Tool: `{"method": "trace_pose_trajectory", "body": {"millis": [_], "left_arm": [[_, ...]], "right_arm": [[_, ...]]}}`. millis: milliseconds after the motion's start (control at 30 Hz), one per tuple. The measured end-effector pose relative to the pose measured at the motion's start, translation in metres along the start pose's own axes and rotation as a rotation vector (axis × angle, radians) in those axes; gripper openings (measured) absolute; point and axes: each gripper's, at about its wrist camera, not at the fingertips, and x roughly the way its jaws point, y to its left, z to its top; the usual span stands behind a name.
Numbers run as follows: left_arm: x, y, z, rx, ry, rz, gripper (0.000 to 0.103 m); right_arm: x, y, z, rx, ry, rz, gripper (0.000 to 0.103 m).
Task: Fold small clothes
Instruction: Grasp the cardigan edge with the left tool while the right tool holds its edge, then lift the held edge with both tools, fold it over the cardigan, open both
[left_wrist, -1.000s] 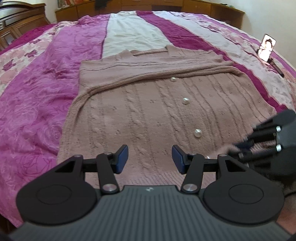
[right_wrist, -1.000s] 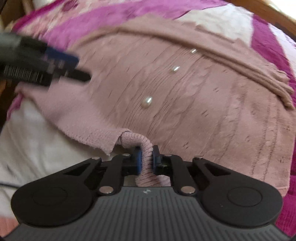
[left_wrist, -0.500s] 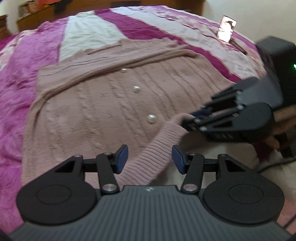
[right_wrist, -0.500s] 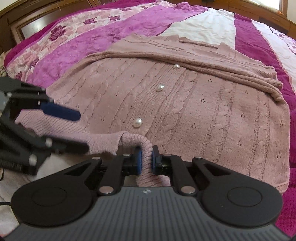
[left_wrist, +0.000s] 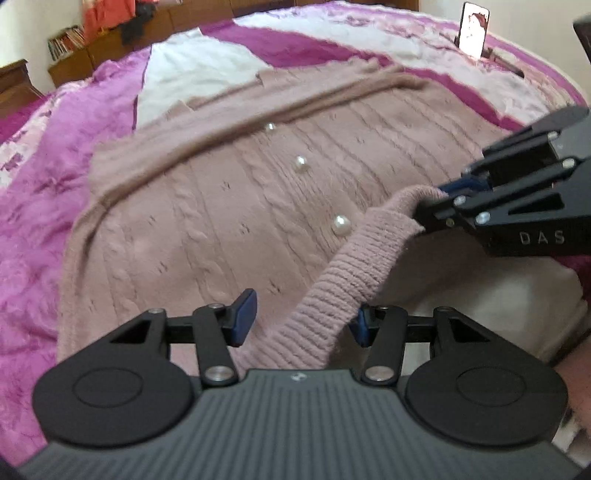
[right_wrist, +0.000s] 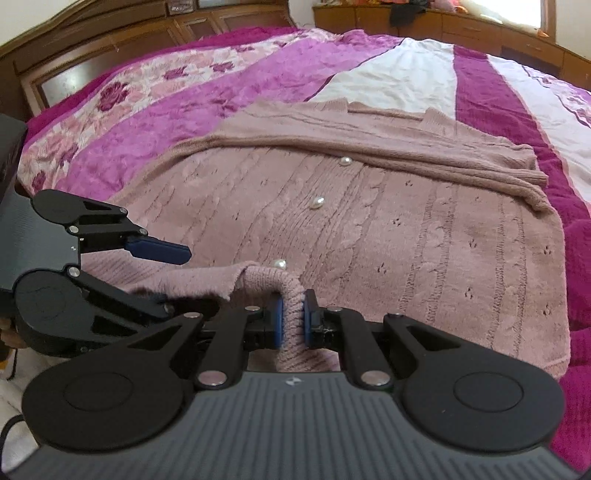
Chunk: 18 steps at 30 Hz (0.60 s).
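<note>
a pink cable-knit cardigan (right_wrist: 369, 229) is spread flat on the bed (right_wrist: 155, 103), sleeves laid across its upper part, pearl buttons (right_wrist: 316, 202) down the middle. its ribbed hem (right_wrist: 291, 295) is pinched and lifted by the right tool (right_wrist: 293, 321), which is clenched on it. the left tool (left_wrist: 301, 321) is released, jaws wide around the raised hem. the knit is judged soft, light and stretchy; the firmer ribbed edge is best gripped.

Home bedroom, quilted bed (right_wrist: 155, 122), wooden headboard (right_wrist: 110, 48)
</note>
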Motion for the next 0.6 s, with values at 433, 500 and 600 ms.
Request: {"method": "trace_pose_trajectory", "body": {"millis": [433, 500, 600], "left_arm": [[-0.018, 0.012, 0.03, -0.068, -0.124, -0.012, 0.008], [-0.02, 0.016, 0.036, -0.08, -0.144, -0.003, 0.008], [-0.023, 0.021, 0.045, -0.098, -0.169, 0.009, 0.008]], "right_arm": [[-0.02, -0.008, 0.019, 0.086, -0.155, 0.002, 0.011], [-0.022, -0.009, 0.025, 0.096, -0.18, 0.004, 0.011], [-0.023, -0.009, 0.035, 0.101, -0.217, 0.003, 0.011]]}}
